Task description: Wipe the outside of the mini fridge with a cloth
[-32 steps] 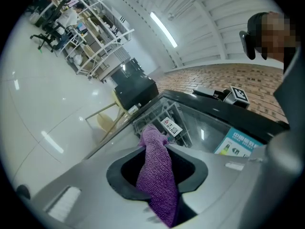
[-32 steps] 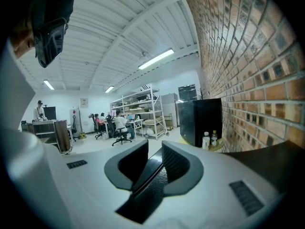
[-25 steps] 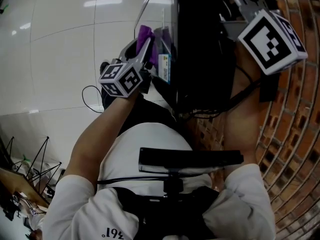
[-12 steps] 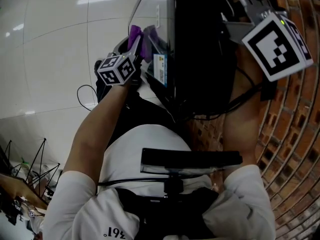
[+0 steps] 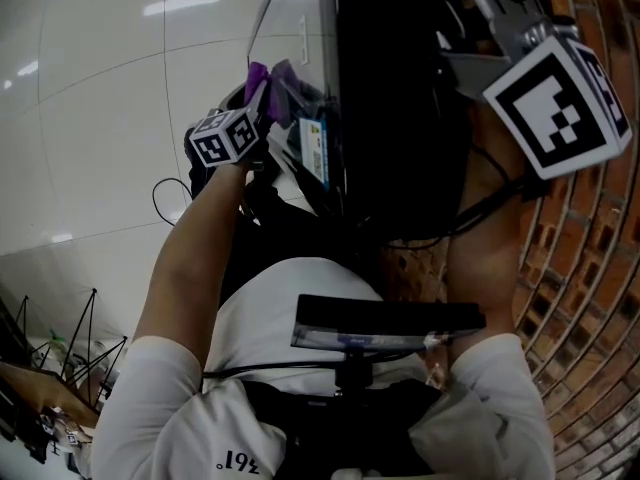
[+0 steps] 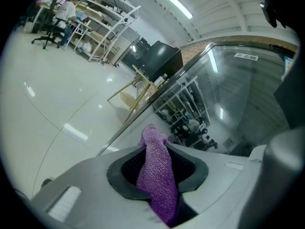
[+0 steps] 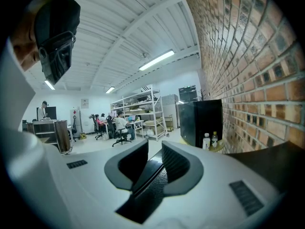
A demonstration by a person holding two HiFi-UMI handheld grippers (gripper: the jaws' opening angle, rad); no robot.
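Right gripper (image 7: 148, 163): nearest the head, on the brick wall (image 5: 585, 268) side. Its jaws stood nearly together, clamped on a thin black edge that ran between the pads. I judged that edge to be part of the mini fridge (image 5: 390, 98), held to steady it.

Left gripper (image 6: 157, 166): lower and further out, at the end of the bare left arm. Its jaws were closed on the cloth (image 6: 157, 171), which was pinched between the pads.

Cloth: purple with a looped weave. A wad stuck out past the jaw tips and a tail hung back behind them. It lay at the glass door (image 5: 300, 38), by the door's outer edge and just above the sticker (image 5: 315, 153). It looked to be touching, though I could not confirm that.

Cloth handling: it was soft, light and limp, and would fold under pressure instead of pushing back. It was best gripped mid-bunch, so that a thick pad led the jaws and no hard tip met the glass.

Mini fridge: a black cabinet with a glossy, reflective door pane. It was rigid and probably slippery under the cloth. The pane was the fragile part, so the cabinet edge was the safer place to hold.

Floor (image 5: 100, 118): pale glossy tiles, far below.
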